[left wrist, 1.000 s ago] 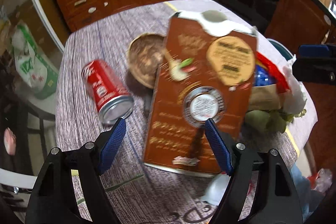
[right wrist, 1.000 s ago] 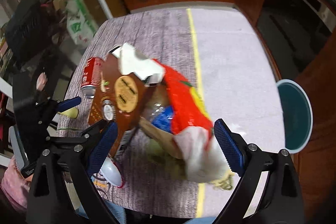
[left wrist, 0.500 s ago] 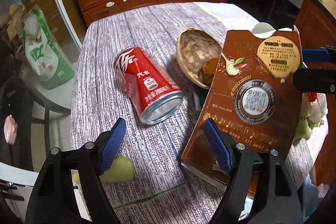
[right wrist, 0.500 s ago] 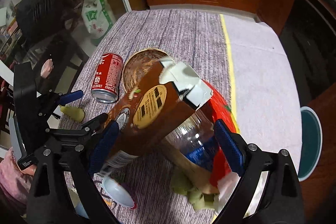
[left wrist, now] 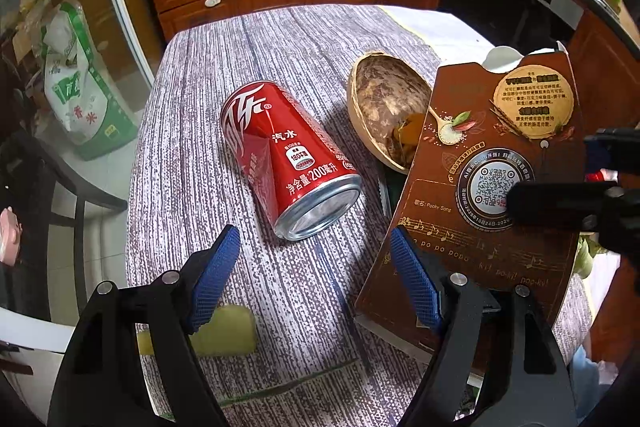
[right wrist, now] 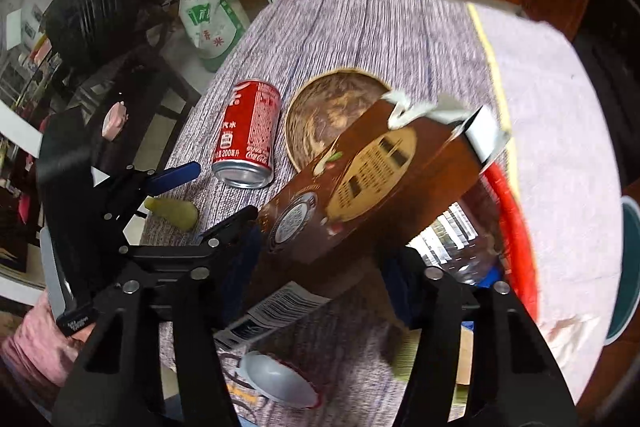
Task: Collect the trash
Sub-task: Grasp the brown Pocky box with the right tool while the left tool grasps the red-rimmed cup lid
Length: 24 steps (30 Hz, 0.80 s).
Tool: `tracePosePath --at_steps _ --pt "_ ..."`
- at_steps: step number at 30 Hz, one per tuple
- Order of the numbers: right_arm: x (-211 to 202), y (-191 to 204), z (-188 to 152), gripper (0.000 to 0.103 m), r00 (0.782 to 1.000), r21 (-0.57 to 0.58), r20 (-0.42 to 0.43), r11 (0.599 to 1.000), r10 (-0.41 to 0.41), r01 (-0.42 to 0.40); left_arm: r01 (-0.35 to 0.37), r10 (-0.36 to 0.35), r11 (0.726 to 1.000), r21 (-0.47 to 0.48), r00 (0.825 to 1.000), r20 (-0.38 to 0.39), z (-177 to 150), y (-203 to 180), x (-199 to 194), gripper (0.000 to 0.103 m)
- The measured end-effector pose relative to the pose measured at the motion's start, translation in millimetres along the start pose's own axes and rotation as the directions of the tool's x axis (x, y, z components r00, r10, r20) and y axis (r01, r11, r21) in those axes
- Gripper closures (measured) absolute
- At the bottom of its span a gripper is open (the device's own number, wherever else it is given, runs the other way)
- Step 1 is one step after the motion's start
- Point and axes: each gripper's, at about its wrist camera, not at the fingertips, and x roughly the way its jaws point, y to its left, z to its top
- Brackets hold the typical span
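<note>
The right tongs [right wrist: 320,267] have just been closing, and the brown carton [right wrist: 360,183] now sits between the two jaws, gripped at its lower end and tilted up off the tabletop [right wrist: 360,35]. The pads seem to press on its sides, though this view is blurred. The left tongs [left wrist: 316,277] stand wide open and hold nothing; they hover above the near part of the tabletop, with the red can [left wrist: 286,163] lying on its side just beyond the tips, silver end toward the camera.

Beside the can, toward the middle of the tabletop, a coconut shell [left wrist: 384,107] lies open with some peel inside. A pale green scrap [left wrist: 224,331] lies near the near left edge, under the left jaw. Behind the carton, in the right wrist view, a clear plastic bottle [right wrist: 456,243] and a red bag [right wrist: 512,211] lie close to the near right side.

I judge that the step in hand is picking up the carton. Next, the right hand needs a firm hold before it carries the carton away, and the left tongs need to go lower around the can and close on it.
</note>
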Motion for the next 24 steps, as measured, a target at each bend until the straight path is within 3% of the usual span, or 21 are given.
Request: tracePosePath --at_steps 1,7,17,24 --pt "4.4 0.3 -0.6 0.063 1.000 0.007 -0.009 1.000 0.002 -0.002 0.000 0.000 1.000 0.001 1.000 0.000 -0.6 -0.4 -0.2 0.025" --pt "-12.5 11.7 -1.7 0.081 0.998 -0.007 0.051 1.000 -0.026 0.026 0.041 -0.041 0.999 0.000 0.999 -0.008 -6.7 -1.6 -13.1 0.025" --pt "-79.5 12.3 -3.4 0.082 0.973 -0.010 0.207 0.994 -0.100 0.105 0.195 -0.191 0.976 0.100 0.981 -0.044 -38.7 -34.5 -46.3 0.025" --pt "-99.9 -4.2 -16.8 0.082 0.962 0.035 0.236 0.991 -0.134 0.130 0.238 -0.223 0.956 0.172 0.969 -0.104 -59.3 -73.5 -39.4 0.025"
